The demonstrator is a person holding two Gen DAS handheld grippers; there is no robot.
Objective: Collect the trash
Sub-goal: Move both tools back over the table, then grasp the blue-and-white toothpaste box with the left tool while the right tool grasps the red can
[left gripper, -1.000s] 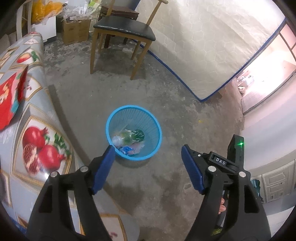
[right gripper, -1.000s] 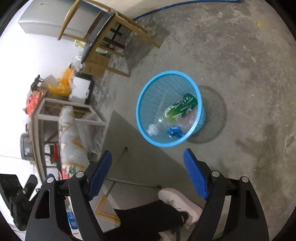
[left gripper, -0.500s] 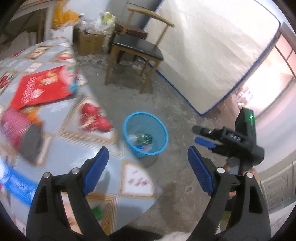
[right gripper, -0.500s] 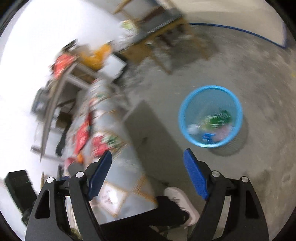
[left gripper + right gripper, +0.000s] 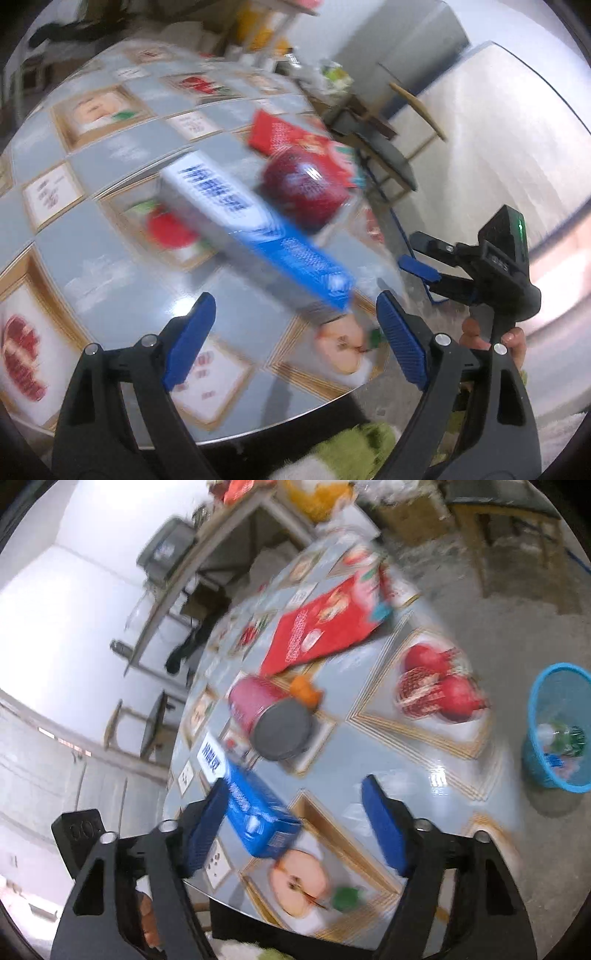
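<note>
A blue and white box (image 5: 255, 229) lies on the fruit-print table (image 5: 92, 236), just beyond my open, empty left gripper (image 5: 295, 332). Behind it lie a red can (image 5: 306, 188) on its side and a flat red packet (image 5: 291, 140). In the right wrist view the box (image 5: 255, 812) sits by the left finger of my open, empty right gripper (image 5: 299, 823), with the can (image 5: 269, 716), an orange scrap (image 5: 304, 690) and the packet (image 5: 325, 624) beyond. The blue bin (image 5: 557, 731) stands on the floor at the right, holding a green bottle and wrappers.
My right gripper (image 5: 421, 267) shows at the right of the left wrist view, past the table edge. A wooden chair (image 5: 380, 144) stands behind the table. A metal rack with a pot (image 5: 166, 550) stands at the far wall. The views are motion-blurred.
Both grippers swung up and away from the bin on the floor to the tabletop. The box, can and packet have come into view close ahead. Both stay open.
</note>
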